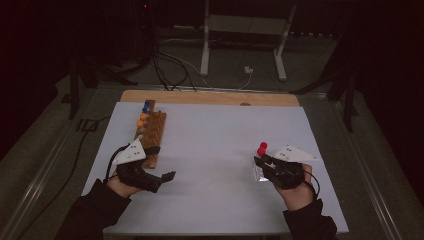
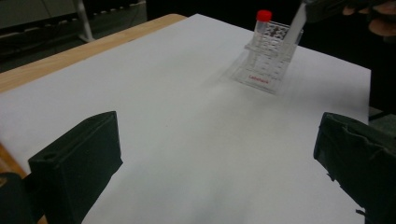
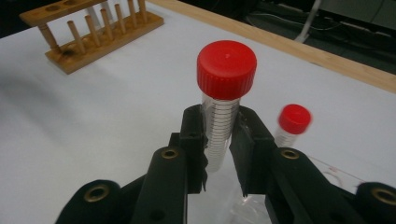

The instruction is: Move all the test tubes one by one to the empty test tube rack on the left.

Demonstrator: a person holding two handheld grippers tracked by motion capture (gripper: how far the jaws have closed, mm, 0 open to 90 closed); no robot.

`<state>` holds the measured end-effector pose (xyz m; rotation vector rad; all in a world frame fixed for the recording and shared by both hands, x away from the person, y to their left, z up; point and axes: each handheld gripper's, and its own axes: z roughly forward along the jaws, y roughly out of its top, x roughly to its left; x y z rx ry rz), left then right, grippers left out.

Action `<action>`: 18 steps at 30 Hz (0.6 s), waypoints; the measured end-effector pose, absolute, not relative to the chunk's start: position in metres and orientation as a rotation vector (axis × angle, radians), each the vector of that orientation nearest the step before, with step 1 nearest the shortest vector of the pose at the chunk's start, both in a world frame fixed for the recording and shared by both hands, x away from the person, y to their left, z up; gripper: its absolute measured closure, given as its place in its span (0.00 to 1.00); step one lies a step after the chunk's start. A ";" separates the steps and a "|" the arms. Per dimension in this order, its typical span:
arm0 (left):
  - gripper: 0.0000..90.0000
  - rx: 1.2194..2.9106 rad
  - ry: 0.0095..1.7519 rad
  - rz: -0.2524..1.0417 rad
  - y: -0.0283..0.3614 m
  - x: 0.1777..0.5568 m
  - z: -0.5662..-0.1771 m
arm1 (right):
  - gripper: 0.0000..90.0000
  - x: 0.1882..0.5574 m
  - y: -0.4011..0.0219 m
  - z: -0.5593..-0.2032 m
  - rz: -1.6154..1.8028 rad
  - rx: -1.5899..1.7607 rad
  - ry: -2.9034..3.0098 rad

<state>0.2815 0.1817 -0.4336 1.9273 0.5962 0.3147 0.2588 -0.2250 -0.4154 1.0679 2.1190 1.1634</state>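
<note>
High view, my left tongs (image 1: 169, 175): low over the white table (image 1: 215, 140) at its near left, beside the near end of the wooden rack (image 1: 150, 131); jaws spread, nothing between them.
High view, my right tongs (image 1: 259, 161): at the near right, over the clear plastic rack (image 1: 258, 172) — a red-capped tube (image 1: 262, 147) stands up at their tip.
High view, wooden rack: runs from near to far along the left side; blue and orange caps sit at its far end.
Left gripper view, jaws: two dark blocks well apart at the bottom corners, bare white table between them — released.
Left gripper view, clear rack (image 2: 266, 63): far right on the table, with one red-capped tube (image 2: 262, 25) upright in it; my other hand (image 2: 373, 14) is just past it.
Right gripper view, my tongs (image 3: 218, 135): clenched on the held tube (image 3: 222, 109), pads pressing its clear ruled body below the red cap; the tube is upright.
Right gripper view, second tube (image 3: 292, 123): red-capped, blurred, just right of the held one, farther off.
Right gripper view, wooden rack (image 3: 95, 32): far left, pegs up.
</note>
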 end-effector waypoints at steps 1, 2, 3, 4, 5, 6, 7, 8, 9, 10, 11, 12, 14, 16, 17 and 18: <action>0.02 1.930 0.590 0.311 0.180 0.282 -0.433 | 0.83 0.259 -0.223 -0.416 1.162 1.062 2.127; 0.02 1.933 0.587 0.307 0.179 0.282 -0.433 | 0.83 0.259 -0.221 -0.417 1.163 1.064 2.131; 0.02 1.931 0.583 0.300 0.177 0.282 -0.432 | 0.83 0.259 -0.219 -0.418 1.160 1.055 2.138; 0.02 1.930 0.580 0.292 0.175 0.283 -0.432 | 0.83 0.259 -0.217 -0.419 1.159 1.050 2.145; 0.02 1.935 0.573 0.288 0.173 0.283 -0.432 | 0.83 0.259 -0.215 -0.420 1.161 1.049 2.151; 0.02 1.938 0.568 0.283 0.171 0.283 -0.432 | 0.83 0.259 -0.213 -0.421 1.161 1.042 2.159; 0.02 1.942 0.564 0.282 0.169 0.282 -0.432 | 0.83 0.259 -0.211 -0.422 1.160 1.034 2.167; 0.02 1.943 0.558 0.279 0.167 0.283 -0.432 | 0.83 0.259 -0.209 -0.423 1.160 1.031 2.174; 0.02 1.942 0.553 0.267 0.165 0.283 -0.432 | 0.83 0.259 -0.207 -0.424 1.159 1.024 2.183; 0.02 1.943 0.550 0.263 0.163 0.284 -0.431 | 0.83 0.259 -0.205 -0.424 1.160 1.016 2.190; 0.02 1.946 0.545 0.262 0.161 0.284 -0.430 | 0.83 0.259 -0.203 -0.425 1.163 1.009 2.194; 0.02 1.949 0.538 0.257 0.159 0.285 -0.429 | 0.83 0.259 -0.201 -0.426 1.160 1.005 2.202; 0.02 1.955 0.522 0.246 0.154 0.285 -0.427 | 0.83 0.259 -0.197 -0.427 1.164 0.991 2.212; 0.02 1.967 0.506 0.238 0.149 0.285 -0.426 | 0.83 0.258 -0.193 -0.427 1.165 0.980 2.222; 0.02 1.975 0.498 0.231 0.146 0.286 -0.425 | 0.83 0.258 -0.192 -0.428 1.164 0.974 2.225; 0.02 1.976 0.492 0.231 0.143 0.286 -0.425 | 0.83 0.258 -0.190 -0.428 1.168 0.966 2.230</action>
